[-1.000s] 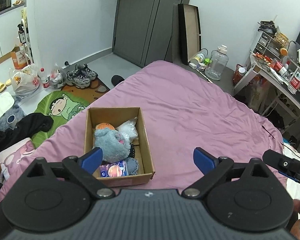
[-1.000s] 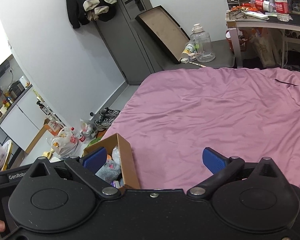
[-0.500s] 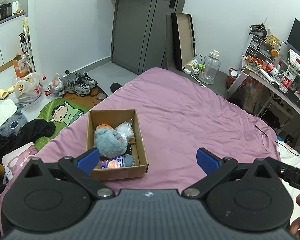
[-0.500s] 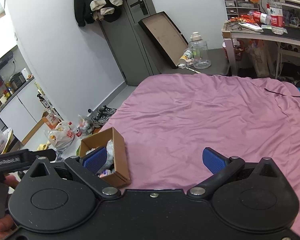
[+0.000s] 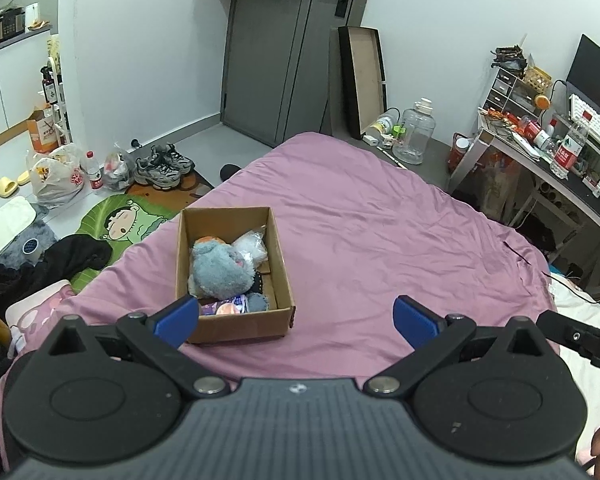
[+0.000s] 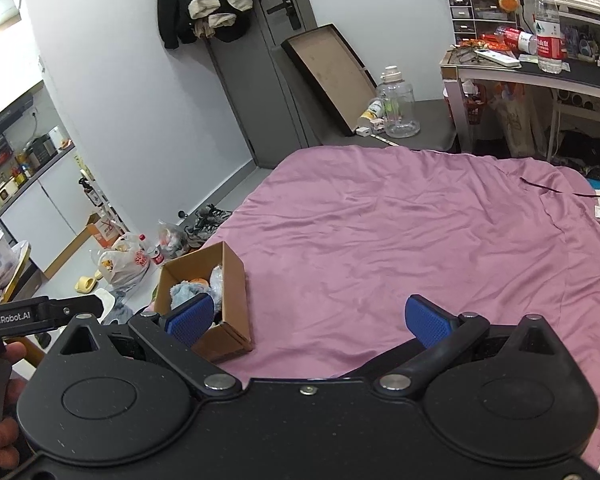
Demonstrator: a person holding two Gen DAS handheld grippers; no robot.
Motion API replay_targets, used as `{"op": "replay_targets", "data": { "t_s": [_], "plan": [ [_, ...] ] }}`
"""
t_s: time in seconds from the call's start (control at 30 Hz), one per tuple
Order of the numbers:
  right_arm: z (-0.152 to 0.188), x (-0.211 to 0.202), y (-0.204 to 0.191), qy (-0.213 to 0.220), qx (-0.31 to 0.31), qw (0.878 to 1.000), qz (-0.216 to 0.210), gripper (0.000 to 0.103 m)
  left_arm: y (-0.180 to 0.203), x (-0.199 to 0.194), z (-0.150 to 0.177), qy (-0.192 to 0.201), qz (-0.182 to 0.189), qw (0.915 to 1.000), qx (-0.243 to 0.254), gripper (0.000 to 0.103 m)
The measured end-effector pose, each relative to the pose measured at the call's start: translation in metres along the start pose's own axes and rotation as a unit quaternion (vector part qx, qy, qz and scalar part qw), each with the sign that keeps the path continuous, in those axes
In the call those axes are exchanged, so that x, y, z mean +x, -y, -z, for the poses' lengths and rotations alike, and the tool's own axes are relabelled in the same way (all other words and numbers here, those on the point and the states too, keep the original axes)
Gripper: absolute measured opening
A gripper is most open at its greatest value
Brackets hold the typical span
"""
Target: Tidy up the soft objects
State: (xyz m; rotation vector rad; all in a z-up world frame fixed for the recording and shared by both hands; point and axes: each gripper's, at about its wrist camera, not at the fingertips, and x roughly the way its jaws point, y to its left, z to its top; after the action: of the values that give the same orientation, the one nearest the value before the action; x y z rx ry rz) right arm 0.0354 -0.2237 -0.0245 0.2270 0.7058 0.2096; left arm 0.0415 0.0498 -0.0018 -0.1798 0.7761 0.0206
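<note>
Purple bedding covers the big bed (image 5: 380,232), and most of it is bare and smooth, with lots of room to the right of the one cardboard box (image 5: 284,280). That box sits near the left edge of the bed, close to the near corner. Its top is open.

Inside the box lies one fluffy grey-blue plush toy (image 5: 220,270). One orange soft thing (image 5: 209,240) peeks out behind it, touching it. One clear bag of white stuffing (image 5: 254,246) leans in the far right corner. Some small packets (image 5: 230,305) lie along the near wall; how many there are is hard to tell.

The left hand-held gripper (image 5: 298,320) hangs above the near part of the bed, its two blue pads spread wide apart, with nothing between them. The right hand-held gripper (image 6: 306,318) is also spread wide and holds nothing. Its left pad looks in front of the box (image 6: 236,280) in its own view.

On the floor past the left edge sit two grey shoes (image 5: 162,164) and one green cartoon mat (image 5: 120,224). One bench (image 5: 560,176) full of small things stands past the right edge of the bed.
</note>
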Motion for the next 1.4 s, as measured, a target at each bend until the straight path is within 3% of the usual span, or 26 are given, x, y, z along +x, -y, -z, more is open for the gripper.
{"op": "replay_targets", "data": {
  "t_s": [0.87,1.4],
  "plan": [
    [0.001,0.000,-0.025,-0.013,-0.046,0.999,0.004,0.103,-0.014,-0.008,0.003,0.000,-0.028,0.9996,0.006,0.103],
    [0.000,-0.003,-0.027,-0.014,-0.052,0.999,0.003,0.103,-0.012,-0.009,0.006,-0.003,-0.025,0.9995,0.019,0.103]
  ]
}}
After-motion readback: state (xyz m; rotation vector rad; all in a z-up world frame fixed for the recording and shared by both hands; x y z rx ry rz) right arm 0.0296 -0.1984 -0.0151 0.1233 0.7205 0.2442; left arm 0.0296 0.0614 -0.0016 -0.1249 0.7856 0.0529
